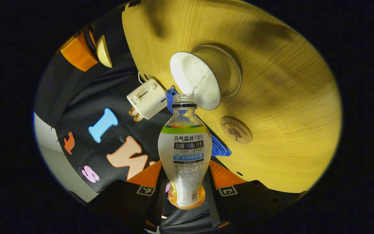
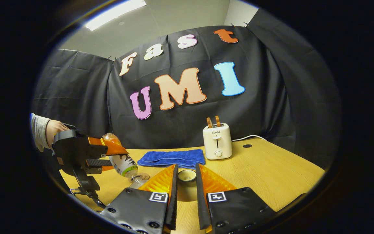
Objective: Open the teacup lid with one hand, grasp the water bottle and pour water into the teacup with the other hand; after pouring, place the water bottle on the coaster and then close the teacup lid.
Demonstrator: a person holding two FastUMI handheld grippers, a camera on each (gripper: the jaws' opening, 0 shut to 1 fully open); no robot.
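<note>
The left gripper (image 1: pixel 184 191) is closed on the water bottle (image 1: pixel 184 156), one finger pressed to each side of its lower body, and holds it tipped well over with the open neck leading. In the left gripper view the neck sits at the near rim of the teacup (image 1: pixel 203 78), and a thin stream of water passes from the mouth into the cup, so the pouring step is judged to be in hand. The right gripper view confirms the tilt: the left gripper (image 2: pixel 104 157), with a hand (image 2: pixel 55 130) behind it, carries the bottle neck-down just beside the cup. The right gripper (image 2: pixel 186 182) has a small round thing, judged to be the teacup lid (image 2: pixel 187 175), between its fingertips; the fingers stand close either side of it, and the grip looks firm, though contact is hard to confirm. The round wooden coaster (image 1: pixel 236 130) lies on the table (image 1: pixel 287 107) near the cup, apart from it, and is bare. Next move, in my judgement: right the bottle, carry it the short way to the coaster, set it upright, then return the lid. A blue cloth (image 2: pixel 173 157) and a toaster (image 2: pixel 217 141) stand further back, out of the working path.
</note>
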